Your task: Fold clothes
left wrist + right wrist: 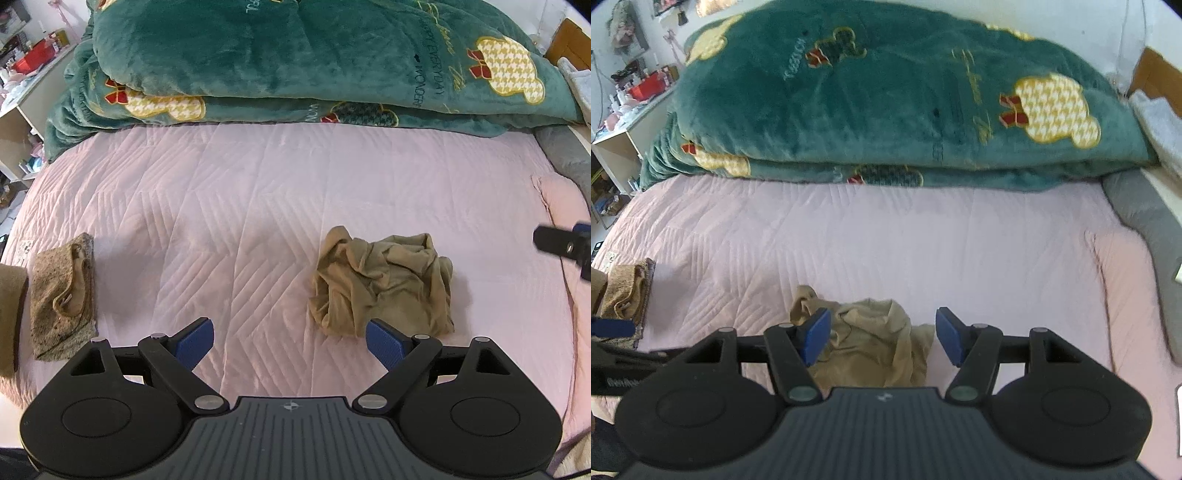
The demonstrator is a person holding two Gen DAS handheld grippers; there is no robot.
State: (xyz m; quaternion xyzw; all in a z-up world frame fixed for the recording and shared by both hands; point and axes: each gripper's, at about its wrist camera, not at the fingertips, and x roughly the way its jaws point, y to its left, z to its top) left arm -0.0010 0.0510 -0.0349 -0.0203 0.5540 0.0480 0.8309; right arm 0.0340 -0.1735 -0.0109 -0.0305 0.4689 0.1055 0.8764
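A crumpled tan garment [384, 284] lies in a heap on the pink bedspread [240, 206]. My left gripper [290, 341] hovers open above the bed, its right pad at the heap's near edge and nothing between the fingers. In the right wrist view the same tan garment [871, 332] sits low between and just beyond my right gripper [882, 334], which stands open above it. A folded speckled brown piece [62, 295] with a tan item on top rests at the far left; it also shows as a folded stack [626, 291] in the right view.
A thick green plush blanket [295, 62] with bear prints is piled across the back of the bed. A grey cushion [1141, 218] lies along the right edge. Cluttered white shelves [22, 92] stand to the left. Bare bedspread lies between the two clothes.
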